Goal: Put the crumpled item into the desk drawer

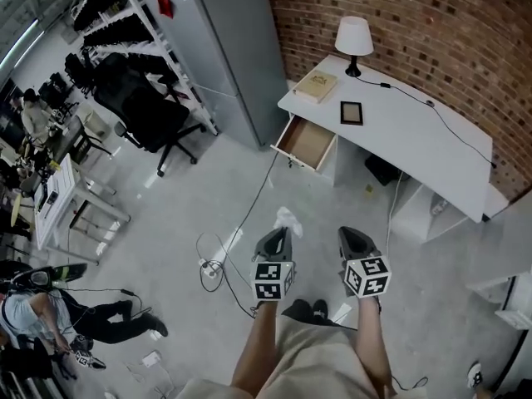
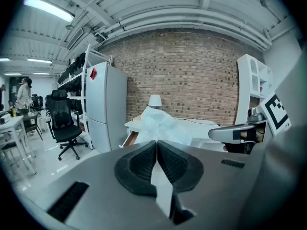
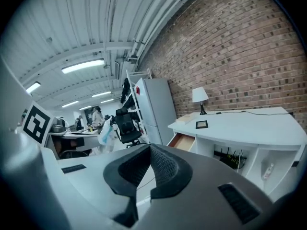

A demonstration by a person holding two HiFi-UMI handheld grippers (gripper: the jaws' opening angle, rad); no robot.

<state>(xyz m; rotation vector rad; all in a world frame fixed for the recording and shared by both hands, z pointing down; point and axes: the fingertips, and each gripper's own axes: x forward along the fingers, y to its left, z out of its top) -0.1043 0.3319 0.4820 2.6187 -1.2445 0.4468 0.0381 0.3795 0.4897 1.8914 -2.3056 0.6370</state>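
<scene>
Left gripper [image 1: 278,233]: jaws clamped on the crumpled item [image 1: 288,219]. In the left gripper view the pads meet along one seam at the gripper [image 2: 156,143], and the item [image 2: 158,126], white and translucent, bunches out just past the jaw tips. We can't tell how much of it sits between the pads.

Right gripper [image 1: 356,235]: jaw tips together, and we see nothing between them in its own view [image 3: 149,147]. It sits just beside the left gripper, both pointing the same way and raised off the floor.

The drawer [image 1: 307,142] is pulled open, well ahead of both jaw pairs. We see it low and left of the left jaw line [image 2: 130,138], and right of the right jaw tips [image 3: 181,141]. Its inside looks bare from the head view.

The white desk [image 1: 416,140] is ahead and to the right of the jaws. It carries a lamp [image 1: 353,38], a book [image 1: 316,86] and a small dark frame [image 1: 351,112]. A black office chair [image 1: 145,110] is far off to the left of the jaws. A cable [image 1: 249,206] runs along the floor below the left gripper.
</scene>
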